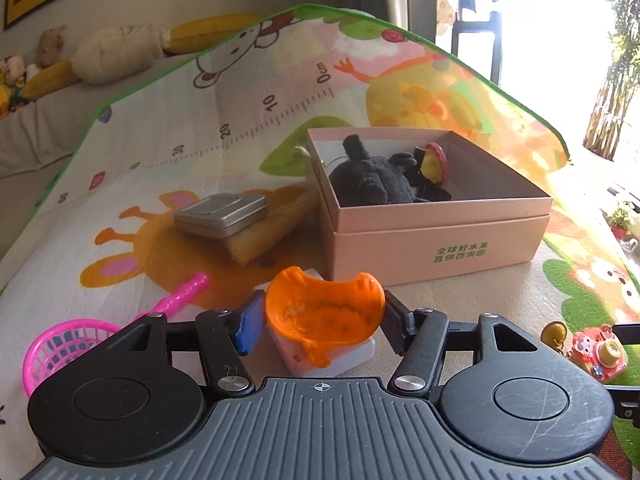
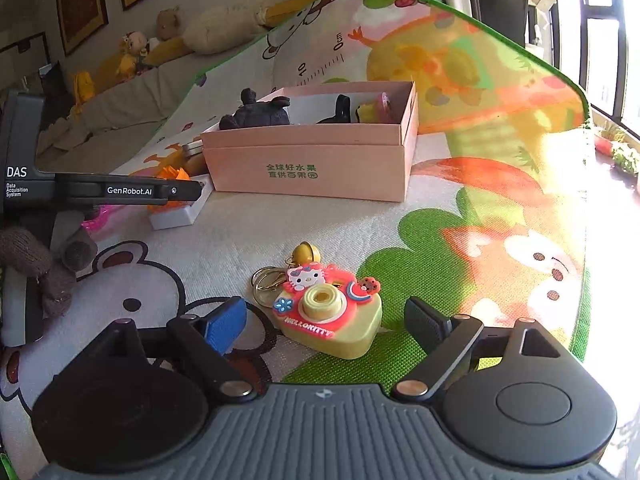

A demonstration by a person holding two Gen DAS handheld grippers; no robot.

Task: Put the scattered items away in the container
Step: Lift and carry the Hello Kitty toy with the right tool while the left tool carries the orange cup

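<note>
Your left gripper (image 1: 324, 320) is clamped on the orange toy piece (image 1: 322, 316): blue pad on its left flank, black pad on its right, cupped side facing you. The piece sits on top of a white block (image 1: 352, 356) resting on the play mat (image 1: 160, 168); whether the block comes up with it I cannot tell.

The pink box (image 1: 436, 236) lies straight ahead and slightly right of that grip, just beyond the orange piece, its near wall facing you. A dark plush toy (image 1: 372, 176) fills the left part of the box; the right front looks freer. The carry is far and a bit right, and the load must clear the near rim.

Your right gripper (image 2: 326, 320) is spread wide and holding nothing. The camera keychain (image 2: 332, 316) lies on the mat between its fingers, neither pad touching, lens up, long axis running left to right across the jaws, rings (image 2: 266, 284) and bell at the far left end. The right hand is plainly the nearer one for it.

Still on the mat at left: pink net scoop (image 1: 68, 340), silver tin (image 1: 220, 214).
</note>
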